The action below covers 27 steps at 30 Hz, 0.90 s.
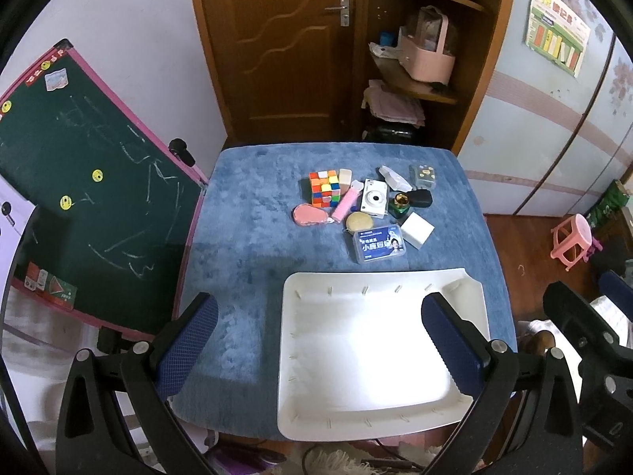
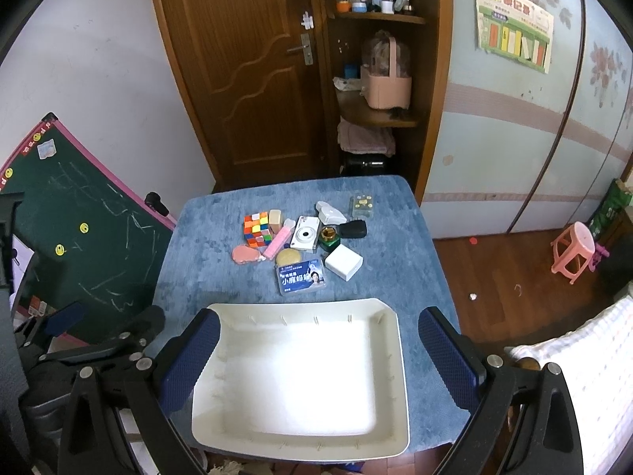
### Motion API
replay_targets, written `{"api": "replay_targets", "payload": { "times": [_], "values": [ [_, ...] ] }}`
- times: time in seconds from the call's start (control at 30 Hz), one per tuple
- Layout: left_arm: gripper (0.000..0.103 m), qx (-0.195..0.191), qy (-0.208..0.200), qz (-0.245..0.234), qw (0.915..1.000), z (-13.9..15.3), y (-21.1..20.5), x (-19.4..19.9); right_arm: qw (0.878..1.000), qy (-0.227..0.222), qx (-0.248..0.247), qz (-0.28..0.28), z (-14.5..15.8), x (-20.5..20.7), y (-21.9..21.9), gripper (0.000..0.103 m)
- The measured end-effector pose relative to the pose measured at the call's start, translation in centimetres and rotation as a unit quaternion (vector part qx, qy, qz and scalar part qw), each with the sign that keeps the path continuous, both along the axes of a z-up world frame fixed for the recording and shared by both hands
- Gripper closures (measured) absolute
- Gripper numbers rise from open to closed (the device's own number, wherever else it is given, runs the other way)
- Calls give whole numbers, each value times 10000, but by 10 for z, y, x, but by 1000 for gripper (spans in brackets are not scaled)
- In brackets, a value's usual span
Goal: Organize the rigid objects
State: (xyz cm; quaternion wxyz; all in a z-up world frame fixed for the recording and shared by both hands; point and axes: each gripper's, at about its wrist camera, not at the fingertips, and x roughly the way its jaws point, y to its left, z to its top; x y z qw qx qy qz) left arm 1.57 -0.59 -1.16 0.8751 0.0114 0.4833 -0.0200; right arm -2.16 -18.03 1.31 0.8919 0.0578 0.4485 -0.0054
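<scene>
A white tray lies empty at the near edge of the blue-covered table. Beyond it sits a cluster of small items: a colour cube, a white toy camera, a blue card box, a white block, a pink case, a green jar. My left gripper hangs open above the tray's left half. My right gripper hangs open above the tray. Neither holds anything.
A green chalkboard with a pink frame leans at the table's left side. A wooden door and shelf unit stand behind the table. A pink stool sits on the wood floor to the right.
</scene>
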Motion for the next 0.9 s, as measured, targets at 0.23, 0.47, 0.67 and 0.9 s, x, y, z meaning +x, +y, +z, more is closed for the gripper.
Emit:
{"api": "replay_targets", "payload": {
  "times": [0.23, 0.47, 0.67, 0.9],
  "values": [
    [1, -38, 11, -73, 10000, -1, 1, 4, 9999, 33, 11, -140, -2, 3, 2, 2],
    [1, -66, 36, -186, 9998, -2, 1, 8, 9998, 35, -13, -213, -3, 2, 3, 2],
    [1, -118, 82, -289, 9995, -5, 3, 16, 9995, 19, -52, -325, -2, 4, 4, 2],
    [1, -168, 129, -446, 9988, -9, 4, 36, 9977, -113, -214, -628, 5, 11, -2, 2]
  ]
}}
